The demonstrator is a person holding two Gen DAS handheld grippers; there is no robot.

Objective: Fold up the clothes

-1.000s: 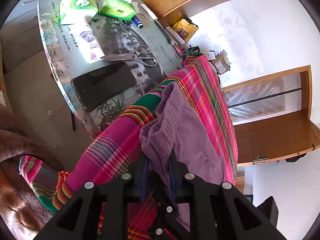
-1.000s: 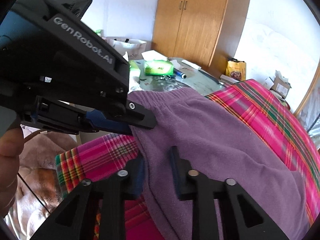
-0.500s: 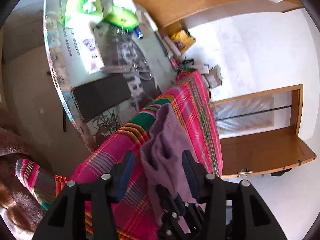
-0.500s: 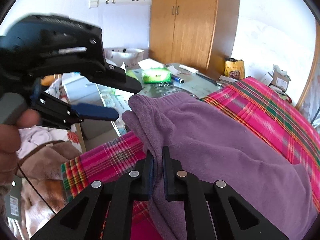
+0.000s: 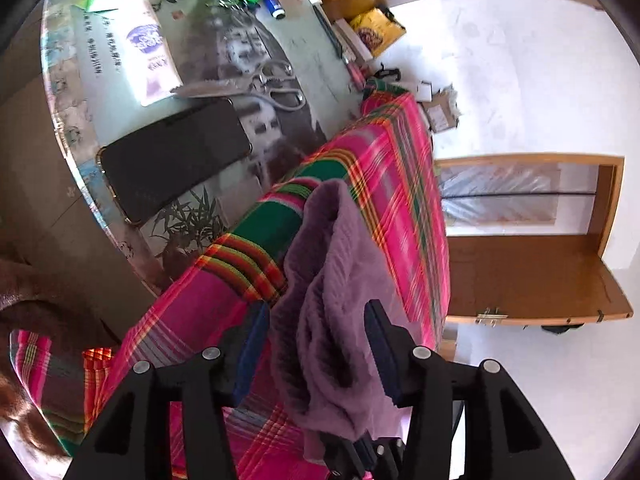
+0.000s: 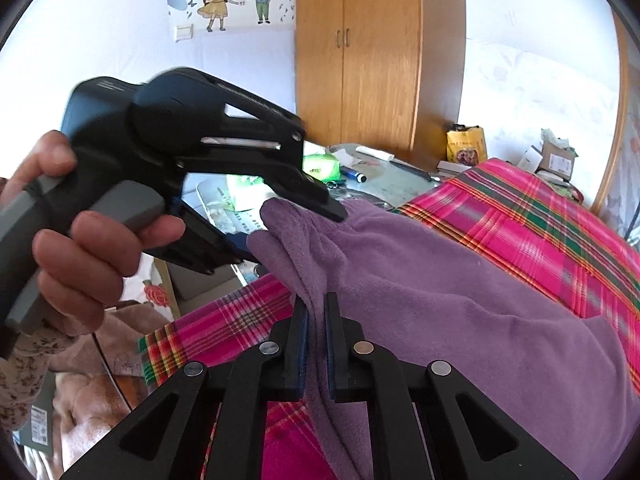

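Our right gripper (image 6: pixel 316 344) pinches the purple garment (image 6: pixel 460 300) lying on the plaid cloth (image 6: pixel 540 216); our left gripper (image 5: pixel 316 344) stands wide around its bunched edge. If it shuts on too few layers, the fold could skew.

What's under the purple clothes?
A pink checked cloth lies under the purple garment, showing all around it. What is beneath that cloth is covered and cannot be seen.

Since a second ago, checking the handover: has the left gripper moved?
Yes. The left gripper has backed toward the picture's left, away from the wardrobe; its jaws opened, straddling the purple garment unpressed.
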